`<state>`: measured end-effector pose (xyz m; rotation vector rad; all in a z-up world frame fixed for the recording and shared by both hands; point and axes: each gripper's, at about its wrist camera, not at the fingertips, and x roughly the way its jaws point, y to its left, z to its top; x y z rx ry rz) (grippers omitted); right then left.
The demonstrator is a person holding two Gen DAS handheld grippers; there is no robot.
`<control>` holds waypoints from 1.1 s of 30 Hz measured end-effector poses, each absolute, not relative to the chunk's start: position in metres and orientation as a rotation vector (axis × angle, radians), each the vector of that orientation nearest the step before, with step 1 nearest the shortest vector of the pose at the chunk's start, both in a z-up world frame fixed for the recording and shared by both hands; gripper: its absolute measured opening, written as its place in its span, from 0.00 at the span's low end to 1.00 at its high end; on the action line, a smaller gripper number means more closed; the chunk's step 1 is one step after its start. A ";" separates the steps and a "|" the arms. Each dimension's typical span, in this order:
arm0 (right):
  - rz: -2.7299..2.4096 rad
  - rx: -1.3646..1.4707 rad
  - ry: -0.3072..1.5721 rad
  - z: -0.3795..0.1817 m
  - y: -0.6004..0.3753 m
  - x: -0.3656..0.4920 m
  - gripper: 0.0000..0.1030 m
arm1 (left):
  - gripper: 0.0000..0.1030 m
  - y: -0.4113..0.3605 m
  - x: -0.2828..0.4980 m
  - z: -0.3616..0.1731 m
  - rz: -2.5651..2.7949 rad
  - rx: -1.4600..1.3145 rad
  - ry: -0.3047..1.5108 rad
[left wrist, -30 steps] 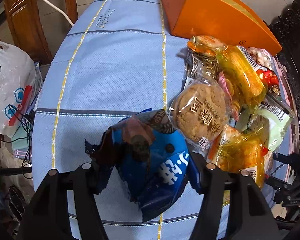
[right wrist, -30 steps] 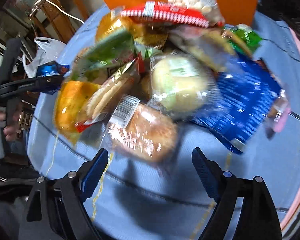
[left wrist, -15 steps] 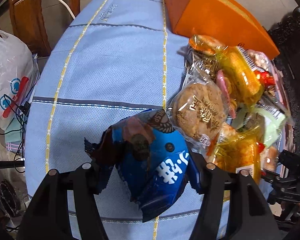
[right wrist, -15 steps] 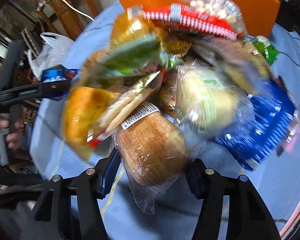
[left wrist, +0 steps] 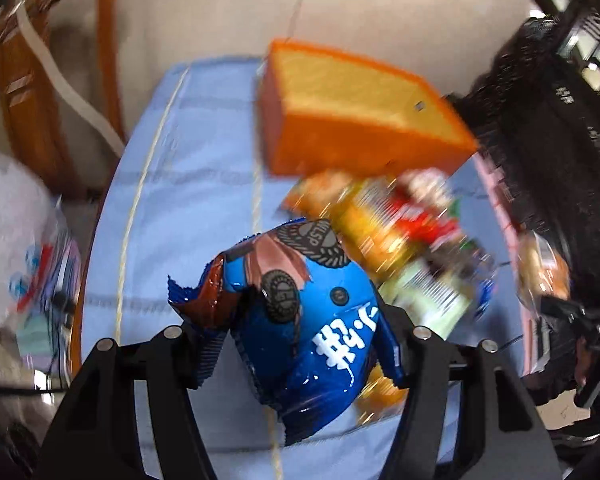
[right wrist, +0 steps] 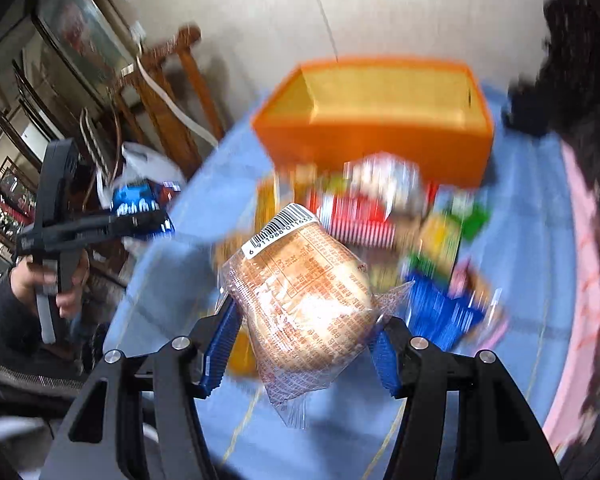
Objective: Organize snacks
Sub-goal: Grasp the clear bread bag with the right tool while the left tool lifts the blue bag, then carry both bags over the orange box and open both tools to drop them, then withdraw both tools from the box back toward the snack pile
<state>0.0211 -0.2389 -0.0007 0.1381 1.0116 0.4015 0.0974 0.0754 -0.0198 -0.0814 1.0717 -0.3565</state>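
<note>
Left gripper (left wrist: 296,332): clamped on blue snack bag (left wrist: 320,320), lifted clear of the pile.
Right gripper (right wrist: 300,340): pinching wrapped bun (right wrist: 304,300).
Orange box (right wrist: 380,120): open, likely destination.

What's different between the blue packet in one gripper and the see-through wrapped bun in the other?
The blue packet is opaque foil with white characters and a crumpled, zigzag-edged end; the wrapped bun sits in clear film, its brown round shape visible, with a barcode label on top. The blue packet is in the left gripper, the bun in the right gripper. Both are clamped between blue pads above the blue tablecloth.
</note>
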 end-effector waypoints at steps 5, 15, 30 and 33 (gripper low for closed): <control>0.356 0.146 0.890 0.028 -0.244 0.086 0.58 | 0.60 0.032 0.155 0.016 -0.421 -0.070 0.978; 0.163 0.225 0.928 -0.015 -0.273 0.246 0.59 | 0.61 -0.062 0.324 -0.016 -0.382 -0.094 1.077; 0.026 0.156 0.829 -0.028 -0.289 0.181 0.91 | 0.96 -0.054 0.290 -0.036 -0.301 -0.115 1.131; 0.024 0.030 0.773 -0.024 -0.288 0.133 0.97 | 0.96 -0.042 0.252 -0.035 -0.316 -0.082 1.132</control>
